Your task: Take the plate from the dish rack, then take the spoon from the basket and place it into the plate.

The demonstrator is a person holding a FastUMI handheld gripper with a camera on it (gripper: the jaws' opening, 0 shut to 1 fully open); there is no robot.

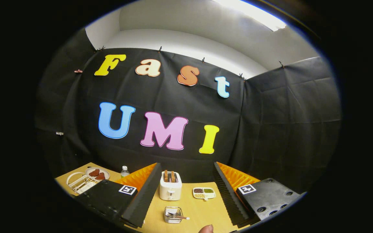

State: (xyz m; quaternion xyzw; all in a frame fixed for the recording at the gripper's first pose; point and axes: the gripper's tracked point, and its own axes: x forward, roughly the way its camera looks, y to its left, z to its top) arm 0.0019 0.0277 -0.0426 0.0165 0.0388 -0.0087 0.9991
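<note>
Step one not yet begun: tongs (186, 200) spread wide, empty, held high above the bench (202, 213). Plate (97, 173) standing in the white dish rack (81, 182) far off beyond the left finger, with what looks like a brown pattern on it, hard to say at this size. Spoon (178, 216) lying in the clear basket (173, 215), low between the fingers, handle poking out right. Toaster (170, 185) and divided snack tray (204, 193) just behind the basket; bottle (125, 171) near the rack. Next: swing left and down to the rack, line fingers on the plate rim, close, lift clear of the wires.
</note>
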